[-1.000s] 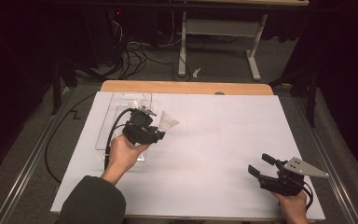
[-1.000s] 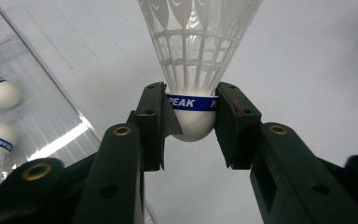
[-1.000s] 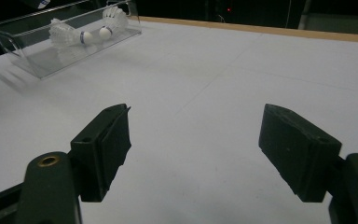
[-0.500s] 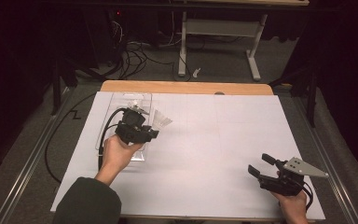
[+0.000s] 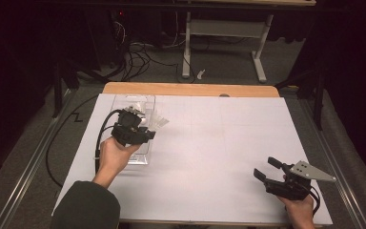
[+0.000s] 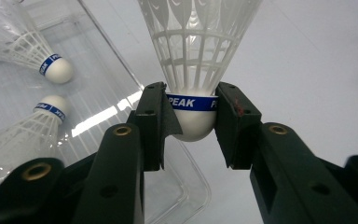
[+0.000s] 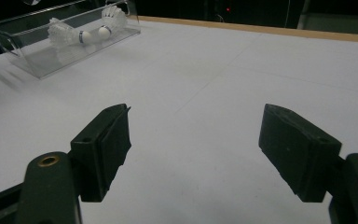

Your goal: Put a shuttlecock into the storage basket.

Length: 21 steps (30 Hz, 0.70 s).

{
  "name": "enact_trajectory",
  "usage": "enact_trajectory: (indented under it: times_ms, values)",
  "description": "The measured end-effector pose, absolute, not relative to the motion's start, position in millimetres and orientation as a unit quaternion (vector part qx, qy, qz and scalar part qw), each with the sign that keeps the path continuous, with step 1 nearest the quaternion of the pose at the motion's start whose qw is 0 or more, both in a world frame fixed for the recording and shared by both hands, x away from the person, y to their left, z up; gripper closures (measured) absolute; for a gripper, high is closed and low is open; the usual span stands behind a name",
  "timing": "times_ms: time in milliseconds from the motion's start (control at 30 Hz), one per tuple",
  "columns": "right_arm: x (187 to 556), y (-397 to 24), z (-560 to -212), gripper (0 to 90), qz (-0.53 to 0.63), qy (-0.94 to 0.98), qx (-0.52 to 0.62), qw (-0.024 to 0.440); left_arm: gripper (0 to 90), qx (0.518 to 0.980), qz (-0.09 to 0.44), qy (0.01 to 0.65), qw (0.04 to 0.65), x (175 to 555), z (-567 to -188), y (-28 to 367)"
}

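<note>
Counter (image 5: 209,157) draped in white sheeting carries the work, with a clear plastic tray (image 5: 145,100) lying at about ten o'clock from its middle and a left gripper (image 5: 145,135) poised at the tray's right-hand edge. In the left gripper view the jaws are clamped on the cork base of a white shuttlecock (image 6: 193,70), the pads pressing on either side of its blue band, the feather skirt pointing away from the camera. Two more shuttlecocks (image 6: 51,67) lie on their sides in the tray, to the nine o'clock side of the held one.

At about four o'clock on the counter, the right gripper (image 5: 268,169) rests low near the front edge, its jaws spread wide with nothing between them; its own view looks across bare sheeting toward the tray (image 7: 42,60) far off at eleven o'clock.

The step in hand appears to be carrying the shuttlecock between tray and counter. Doing it well likely means keeping the grip where it is, on the firm cork and band rather than the fragile skirt, with pressure even so the rounded base cannot squirt out. The skirt should travel clear of the tray wall, which stands just beside it. A slow, level carry with the release made only once the base is supported would seem safest.
</note>
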State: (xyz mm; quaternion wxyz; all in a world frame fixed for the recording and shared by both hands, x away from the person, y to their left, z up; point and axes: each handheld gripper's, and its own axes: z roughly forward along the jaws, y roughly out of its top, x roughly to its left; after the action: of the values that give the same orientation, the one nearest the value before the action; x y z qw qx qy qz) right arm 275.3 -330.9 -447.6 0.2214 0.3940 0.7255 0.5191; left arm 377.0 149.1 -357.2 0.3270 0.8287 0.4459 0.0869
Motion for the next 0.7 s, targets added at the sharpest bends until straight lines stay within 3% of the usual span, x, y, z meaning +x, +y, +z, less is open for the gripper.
enact_trajectory:
  times_ms: [700]
  values:
    - [275.4, -330.9, -447.6, 25.2, 0.52, 0.725, 0.394, 0.221, 65.4, 0.805, 0.096, 0.496, 0.31, 392.0, -360.7, 180.2]
